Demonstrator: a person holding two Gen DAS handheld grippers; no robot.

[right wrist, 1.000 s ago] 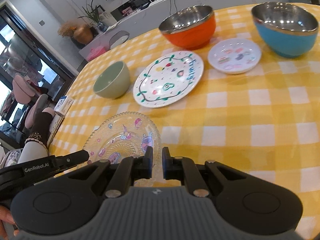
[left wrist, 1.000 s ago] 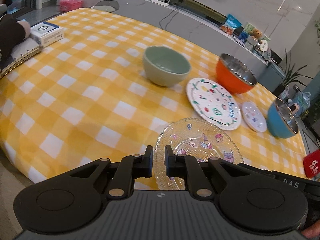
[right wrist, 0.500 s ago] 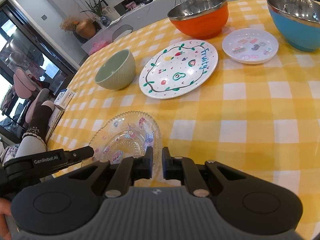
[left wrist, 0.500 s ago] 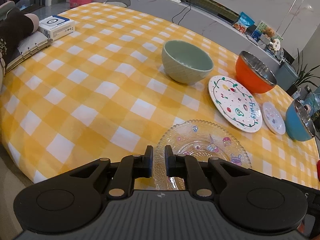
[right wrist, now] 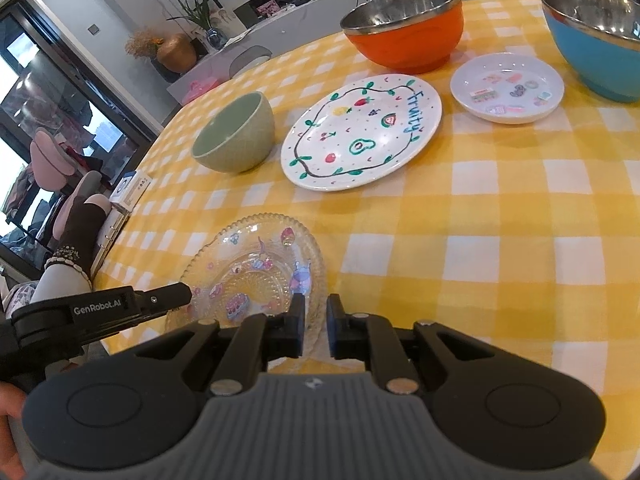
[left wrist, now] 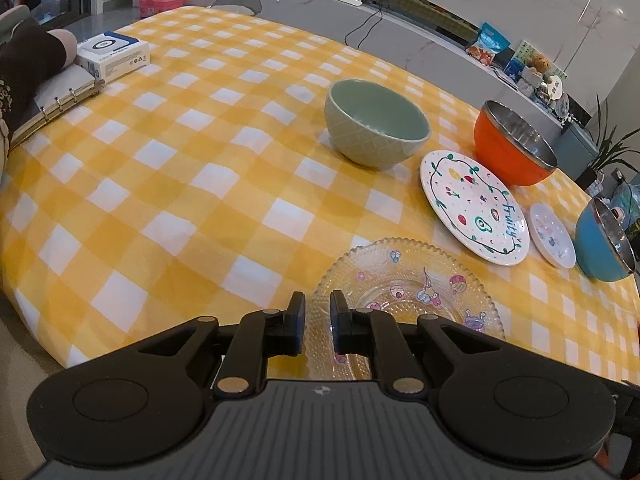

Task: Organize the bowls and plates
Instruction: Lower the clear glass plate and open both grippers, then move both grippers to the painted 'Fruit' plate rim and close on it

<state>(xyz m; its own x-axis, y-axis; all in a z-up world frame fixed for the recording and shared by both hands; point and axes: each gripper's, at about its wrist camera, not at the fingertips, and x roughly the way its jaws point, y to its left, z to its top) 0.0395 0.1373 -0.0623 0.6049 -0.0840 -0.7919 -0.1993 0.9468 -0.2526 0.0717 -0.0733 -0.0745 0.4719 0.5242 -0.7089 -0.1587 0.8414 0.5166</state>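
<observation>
The clear glass plate (left wrist: pixel 404 292), beaded at the rim and dotted with cartoon stickers, is lying on the yellow checked tablecloth (left wrist: pixel 160 184) at the table's near edge, at six o'clock from the green bowl (left wrist: pixel 376 124). The left gripper (left wrist: pixel 318 322) has just been opening, its jaws standing a narrow gap apart over the plate's near rim, gripping nothing. The right gripper (right wrist: pixel 315 326) is likewise sitting slightly apart. Both bodies are hiding the plate's nearest edge.

Glass plate (left wrist: pixel 404 284) near rim hidden behind gripper body; blue bowl (right wrist: pixel 596 36) clipped by frame edge; shelf items unreadable.
</observation>
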